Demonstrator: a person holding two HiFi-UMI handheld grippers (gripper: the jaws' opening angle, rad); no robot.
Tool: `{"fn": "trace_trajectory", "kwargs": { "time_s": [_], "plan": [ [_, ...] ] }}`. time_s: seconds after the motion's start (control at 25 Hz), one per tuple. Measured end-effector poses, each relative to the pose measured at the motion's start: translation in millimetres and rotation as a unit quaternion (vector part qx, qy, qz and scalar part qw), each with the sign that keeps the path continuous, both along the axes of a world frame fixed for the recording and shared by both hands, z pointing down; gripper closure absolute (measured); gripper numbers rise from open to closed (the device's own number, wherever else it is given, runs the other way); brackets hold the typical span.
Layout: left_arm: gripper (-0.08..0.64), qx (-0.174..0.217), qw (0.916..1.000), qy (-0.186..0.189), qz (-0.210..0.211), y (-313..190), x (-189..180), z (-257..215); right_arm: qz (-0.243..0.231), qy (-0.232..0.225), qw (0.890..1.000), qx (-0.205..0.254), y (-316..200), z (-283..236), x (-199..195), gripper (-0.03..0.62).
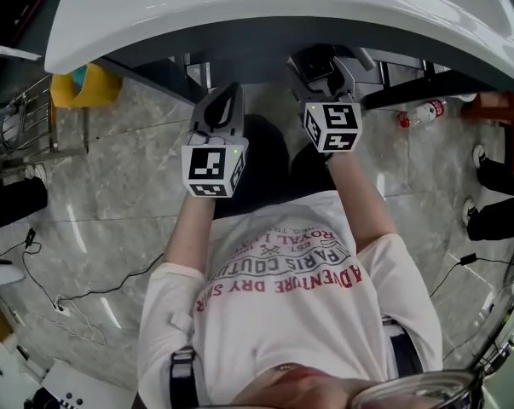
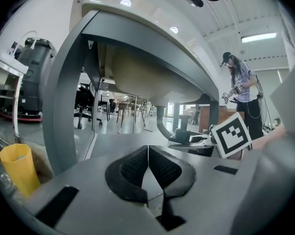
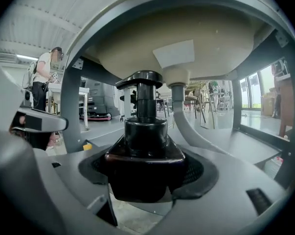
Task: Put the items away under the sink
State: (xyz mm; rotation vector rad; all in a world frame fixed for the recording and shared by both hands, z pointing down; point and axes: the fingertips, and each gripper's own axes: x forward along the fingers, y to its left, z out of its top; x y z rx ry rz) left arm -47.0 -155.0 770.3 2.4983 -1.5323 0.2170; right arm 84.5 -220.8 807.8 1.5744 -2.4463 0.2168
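Note:
A black pump bottle (image 3: 146,146) stands upright between the pads of my right gripper (image 3: 147,177), which is shut on its body. In the head view, the right gripper (image 1: 318,68) reaches under the white sink (image 1: 265,7), and the bottle (image 1: 322,61) shows as a dark shape at its tip. The bottle's pump head sits just below the pale basin underside (image 3: 186,38), beside the drain pipe (image 3: 179,114). My left gripper (image 2: 148,173) is shut with nothing between its pads. It hangs at the sink's edge (image 1: 229,96), left of the right one.
The grey sink frame (image 2: 64,106) arches over both grippers. A yellow cup (image 2: 17,168) stands on the floor at the left. A plastic bottle with a red cap (image 1: 423,112) lies on the floor at the right. A person (image 2: 240,82) stands in the background.

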Motion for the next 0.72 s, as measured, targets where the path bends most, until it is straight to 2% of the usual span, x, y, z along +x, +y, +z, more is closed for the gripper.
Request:
{"fn": "trace_trajectory", "kwargs": {
  "time_s": [0.32,0.72],
  "plan": [
    [0.534,-0.002,0.9999,0.012,0.002,-12.9,-5.5,1.0,0.006,0.024,1.000,0.001,-41.8,7.2,-14.2,0.221],
    [0.534,0.003,0.9999,0.012,0.007,-15.2,-7.6,-0.7,0.035,0.018,0.999,0.020,-70.1,7.9,-20.7,0.221]
  ]
}}
